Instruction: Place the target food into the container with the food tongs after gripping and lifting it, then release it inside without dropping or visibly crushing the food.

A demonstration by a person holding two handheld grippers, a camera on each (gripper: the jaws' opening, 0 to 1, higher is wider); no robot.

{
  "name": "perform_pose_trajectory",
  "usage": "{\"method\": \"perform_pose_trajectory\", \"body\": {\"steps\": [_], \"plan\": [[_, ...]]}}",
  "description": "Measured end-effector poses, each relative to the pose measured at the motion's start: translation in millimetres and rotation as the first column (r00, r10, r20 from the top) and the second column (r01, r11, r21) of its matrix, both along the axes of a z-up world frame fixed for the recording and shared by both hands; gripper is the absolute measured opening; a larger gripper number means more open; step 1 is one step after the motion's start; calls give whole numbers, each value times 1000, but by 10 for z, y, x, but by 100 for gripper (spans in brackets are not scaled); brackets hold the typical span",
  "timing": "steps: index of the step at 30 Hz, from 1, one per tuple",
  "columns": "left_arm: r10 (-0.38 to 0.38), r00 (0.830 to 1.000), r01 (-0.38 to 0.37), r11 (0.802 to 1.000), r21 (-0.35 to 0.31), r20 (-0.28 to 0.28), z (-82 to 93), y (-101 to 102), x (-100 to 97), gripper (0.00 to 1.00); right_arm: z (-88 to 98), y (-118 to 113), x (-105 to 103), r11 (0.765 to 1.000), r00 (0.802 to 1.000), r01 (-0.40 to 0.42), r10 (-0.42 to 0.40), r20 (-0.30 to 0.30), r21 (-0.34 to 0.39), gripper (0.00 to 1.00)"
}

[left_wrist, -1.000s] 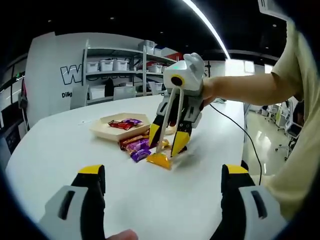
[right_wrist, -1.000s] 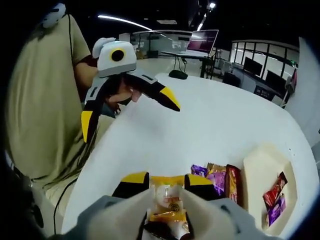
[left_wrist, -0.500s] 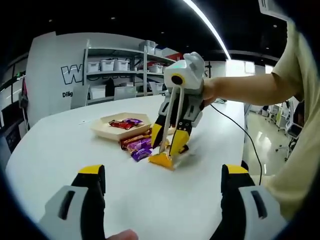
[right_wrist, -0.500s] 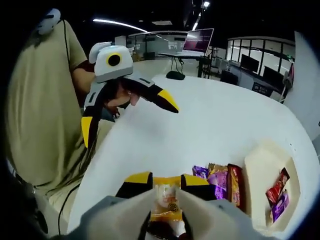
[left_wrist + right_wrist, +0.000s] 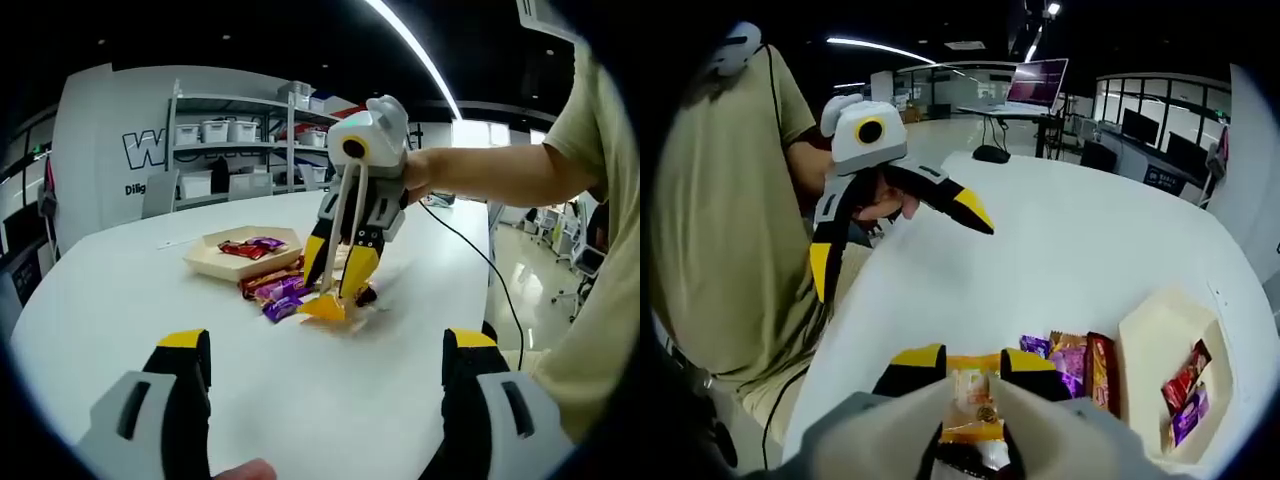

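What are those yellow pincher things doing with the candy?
A person holds a gripper in each hand. The right gripper works white food tongs, which pinch an orange snack packet just above the white table. More wrapped snacks lie beside it, near a tray holding a few. The left gripper hangs open over the table, holding nothing.

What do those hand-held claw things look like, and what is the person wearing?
Each gripper has grey jaws ending in yellow tips over black. The left gripper and the right gripper each carry a white rounded housing on top. A thin black cable trails over the white table. The person wears a short khaki sleeve.
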State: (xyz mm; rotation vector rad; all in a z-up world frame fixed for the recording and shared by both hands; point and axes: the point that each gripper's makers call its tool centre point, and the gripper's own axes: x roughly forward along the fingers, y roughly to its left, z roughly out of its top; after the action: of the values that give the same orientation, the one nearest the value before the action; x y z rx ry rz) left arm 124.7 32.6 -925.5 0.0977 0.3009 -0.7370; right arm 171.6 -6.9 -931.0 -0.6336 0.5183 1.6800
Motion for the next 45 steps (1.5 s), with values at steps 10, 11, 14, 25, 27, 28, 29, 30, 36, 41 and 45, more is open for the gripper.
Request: {"method": "perform_pose_trajectory", "body": {"steps": [10, 11, 14, 25, 27, 28, 29, 30, 36, 41, 45], "plan": [[-3, 1000, 3, 1000, -2, 6, 21, -18, 2, 94, 317, 25, 215, 998, 999, 39, -40, 21, 41, 16], [-3, 1000, 3, 1000, -2, 6, 23, -17, 3, 94, 367, 32, 257, 998, 999, 47, -48, 24, 48, 16], [-2, 1000, 2, 1000, -3, 8, 32, -10, 4, 94, 480, 52, 368, 996, 998, 64, -66, 21, 67, 16], [5, 1000, -5, 1000, -1, 16, 74, 22, 16, 94, 682, 110, 899, 985, 988, 149, -152, 27, 86, 16], [6, 1000, -6, 1000, 0, 17, 80, 30, 16, 93, 687, 117, 973, 983, 986, 162, -165, 28, 88, 16], [6, 1000, -6, 1000, 1, 17, 83, 32, 14, 93, 685, 120, 1018, 983, 985, 166, -168, 27, 84, 16], [6, 1000, -6, 1000, 1, 16, 83, 34, 13, 93, 686, 123, 1055, 981, 984, 173, -176, 27, 85, 16], [6, 1000, -6, 1000, 3, 16, 79, 36, 14, 93, 692, 132, 1107, 979, 982, 183, -186, 24, 89, 16], [6, 1000, -6, 1000, 5, 18, 89, 44, 22, 94, 670, 189, 1309, 970, 974, 223, -225, 9, 95, 16], [9, 1000, -10, 1000, 8, 18, 83, 66, 24, 93, 647, 251, 1450, 963, 968, 249, -250, -2, 101, 16], [14, 1000, -14, 1000, 11, 17, 80, 83, 24, 93, 615, 300, 1573, 958, 963, 270, -271, -7, 96, 16]]}}
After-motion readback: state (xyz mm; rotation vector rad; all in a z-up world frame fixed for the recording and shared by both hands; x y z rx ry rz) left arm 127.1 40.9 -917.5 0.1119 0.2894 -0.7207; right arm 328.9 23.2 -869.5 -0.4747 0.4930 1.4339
